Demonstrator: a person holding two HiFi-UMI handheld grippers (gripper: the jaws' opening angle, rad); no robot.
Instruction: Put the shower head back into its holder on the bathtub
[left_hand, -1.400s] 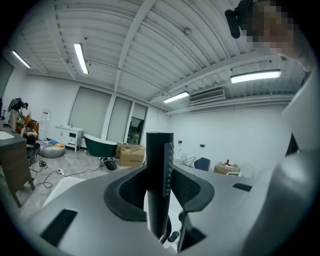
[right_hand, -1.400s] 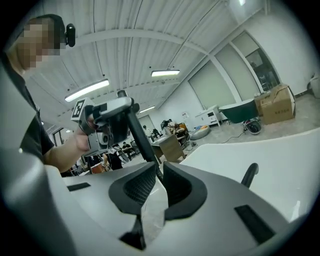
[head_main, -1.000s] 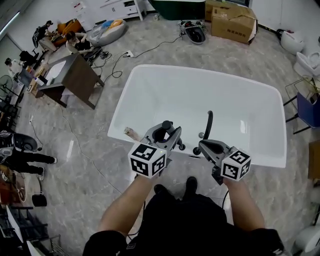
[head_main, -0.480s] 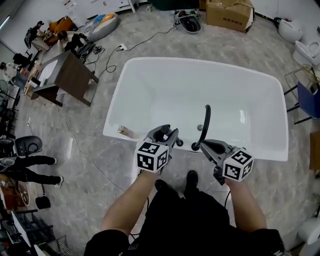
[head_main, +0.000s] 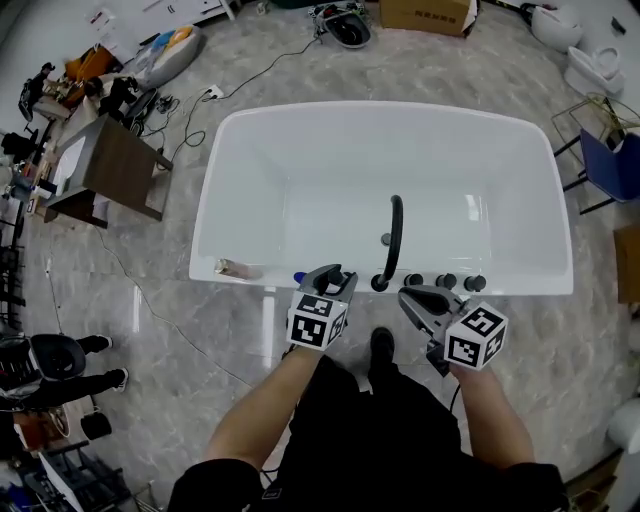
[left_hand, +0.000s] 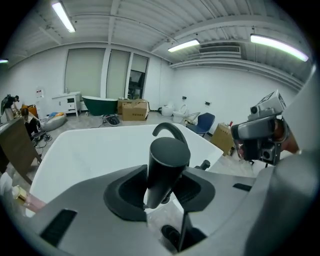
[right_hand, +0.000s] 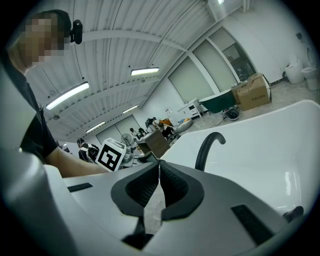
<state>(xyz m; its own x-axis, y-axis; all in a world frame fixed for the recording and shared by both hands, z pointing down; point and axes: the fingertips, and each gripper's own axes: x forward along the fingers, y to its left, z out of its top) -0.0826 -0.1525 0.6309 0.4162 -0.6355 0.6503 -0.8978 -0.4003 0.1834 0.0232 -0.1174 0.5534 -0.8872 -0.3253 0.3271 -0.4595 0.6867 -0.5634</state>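
Note:
My left gripper (head_main: 328, 280) is shut on the black cylindrical shower head (left_hand: 166, 167), which stands nearly upright between its pads. Its jaws have just eased open a little with the shower head still between them. It hangs over the near rim of the white bathtub (head_main: 250, 272), just left of the black curved faucet (head_main: 394, 236). In the left gripper view the faucet (left_hand: 170, 131) rises right behind the shower head. My right gripper (head_main: 410, 296) is shut and empty, close to the rim on the faucet's right. The right gripper view shows its pads together (right_hand: 159, 192) and the faucet (right_hand: 207, 146) ahead.
Three black knobs (head_main: 446, 282) sit on the rim right of the faucet. A small bottle (head_main: 236, 268) lies on the rim at the left, with a small blue item (head_main: 298, 277) beside my left gripper. A wooden table (head_main: 110, 170), cables and people are on the floor to the left.
Both grippers have come down toward the tub's near rim, the left one farther, carrying the shower head. The head view has tilted, so the whole tub now shows.

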